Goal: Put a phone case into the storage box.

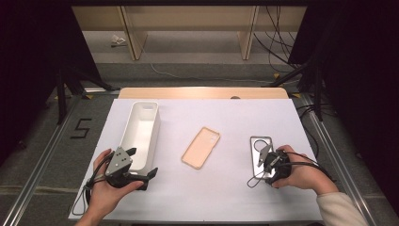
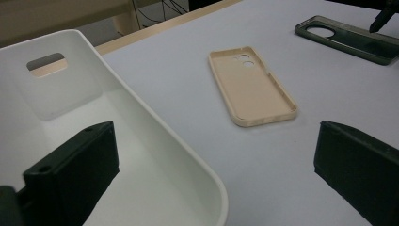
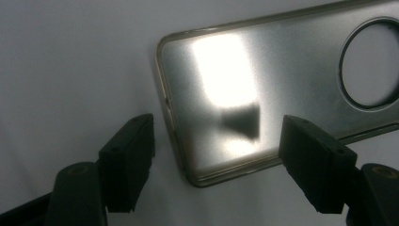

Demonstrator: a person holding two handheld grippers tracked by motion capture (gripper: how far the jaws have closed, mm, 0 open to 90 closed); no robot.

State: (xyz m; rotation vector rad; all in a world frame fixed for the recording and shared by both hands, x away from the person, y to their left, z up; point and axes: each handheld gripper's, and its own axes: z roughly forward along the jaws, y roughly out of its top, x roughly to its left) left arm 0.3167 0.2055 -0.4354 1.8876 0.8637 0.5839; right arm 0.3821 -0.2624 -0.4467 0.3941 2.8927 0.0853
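One mark can be read from here: a black "5" [image 1: 82,128] on the grey floor [image 1: 37,141], left of the table. The cases, the tray and the grippers carry no lettering that I can make out.

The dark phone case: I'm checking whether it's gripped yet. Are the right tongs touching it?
Apart. In the right gripper view the right tongs stand open, with bare gaps between both pads and the dark phone case.
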